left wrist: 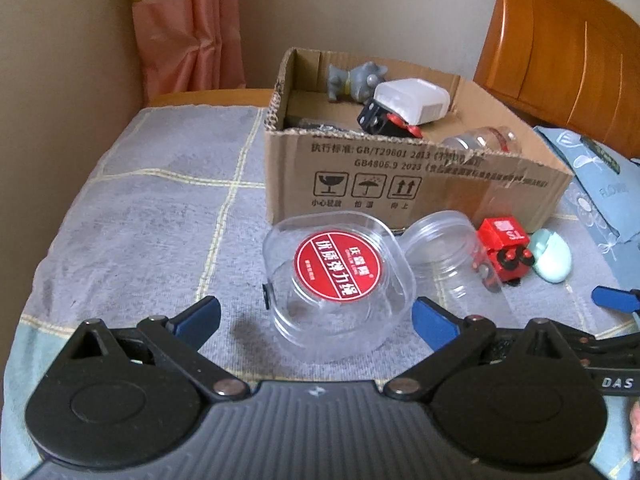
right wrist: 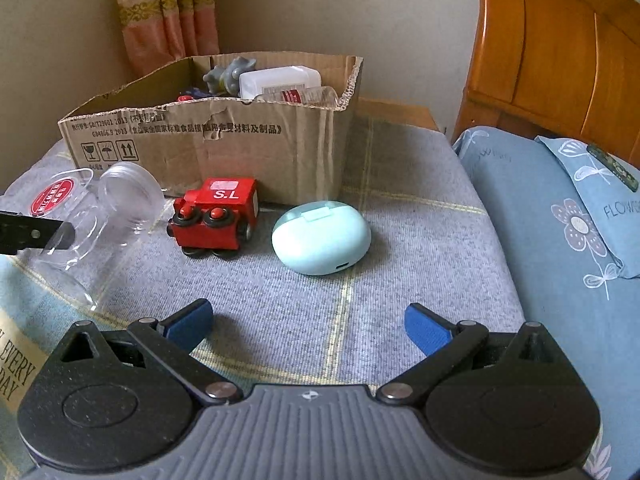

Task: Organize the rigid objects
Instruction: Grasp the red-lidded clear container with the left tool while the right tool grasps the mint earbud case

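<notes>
Cardboard box (left wrist: 400, 184): holds a grey figure (left wrist: 356, 80), white case (left wrist: 412, 100), bottle.
Clear jars (left wrist: 340, 280): lying before the box.
Red train (right wrist: 216, 216), mint case (right wrist: 320, 236): beside the jars.
Left gripper (left wrist: 316, 316): spread, flanking a jar.
Right gripper (right wrist: 308, 324): spread over bare blanket.

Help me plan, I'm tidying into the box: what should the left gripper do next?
Probably ease forward and close on the clear jar: the left gripper is open right in front of it, and the jar lies outside the box.
</notes>
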`<state>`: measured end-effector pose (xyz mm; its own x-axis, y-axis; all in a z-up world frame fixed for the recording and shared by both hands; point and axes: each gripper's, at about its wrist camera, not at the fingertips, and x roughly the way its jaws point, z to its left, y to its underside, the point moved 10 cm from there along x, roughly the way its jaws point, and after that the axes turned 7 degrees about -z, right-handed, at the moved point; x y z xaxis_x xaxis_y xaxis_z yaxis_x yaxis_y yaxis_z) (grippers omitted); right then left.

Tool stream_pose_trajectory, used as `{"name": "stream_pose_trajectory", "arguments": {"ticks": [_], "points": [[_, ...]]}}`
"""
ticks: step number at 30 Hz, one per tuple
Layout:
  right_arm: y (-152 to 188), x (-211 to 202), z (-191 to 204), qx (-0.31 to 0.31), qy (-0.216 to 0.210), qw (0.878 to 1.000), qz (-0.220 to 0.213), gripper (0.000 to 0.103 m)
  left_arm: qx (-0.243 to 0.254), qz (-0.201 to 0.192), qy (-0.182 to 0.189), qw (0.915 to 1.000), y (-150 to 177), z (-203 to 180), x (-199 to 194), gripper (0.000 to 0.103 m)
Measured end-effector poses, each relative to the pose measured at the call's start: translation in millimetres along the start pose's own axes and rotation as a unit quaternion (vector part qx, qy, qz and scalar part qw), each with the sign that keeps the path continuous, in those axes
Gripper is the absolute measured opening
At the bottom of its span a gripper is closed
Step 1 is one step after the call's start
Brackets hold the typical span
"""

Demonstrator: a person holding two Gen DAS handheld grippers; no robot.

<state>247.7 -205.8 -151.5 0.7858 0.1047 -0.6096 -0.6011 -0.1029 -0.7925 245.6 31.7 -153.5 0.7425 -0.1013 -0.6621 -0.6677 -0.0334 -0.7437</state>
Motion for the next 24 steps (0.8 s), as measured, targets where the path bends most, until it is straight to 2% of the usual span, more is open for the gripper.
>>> {"name": "stream_pose_trajectory", "arguments": {"ticks": [5, 11, 15, 24], "points": [[-1.6, 1.0, 0.1, -0.005, -0.006, 1.000, -0.002, 0.103, 0.000, -0.001, -0.007, 1.0000, 1.5, 6.1, 1.2, 0.102], [-3.1, 2.3, -1.1, -0.012, -0.016, 1.000, -0.005, 0.103, -0.011, -0.006, -0.046, 0.9989, 3.4, 26.8, -1.1, 0.102], [-4.3, 3.2, -1.7, -0.013, -0.017, 1.000, -0.005, 0.103, -0.015, 0.007, -0.051, 0.9986, 6.7, 26.9, 8.6, 0.102], [-8.3, 8.8, -1.2, -0.025, -0.035, 0.999, -0.010, 0.103, -0.011, 0.000, -0.074, 0.9972, 3.9, 25.8, 16.1, 0.102]]}}
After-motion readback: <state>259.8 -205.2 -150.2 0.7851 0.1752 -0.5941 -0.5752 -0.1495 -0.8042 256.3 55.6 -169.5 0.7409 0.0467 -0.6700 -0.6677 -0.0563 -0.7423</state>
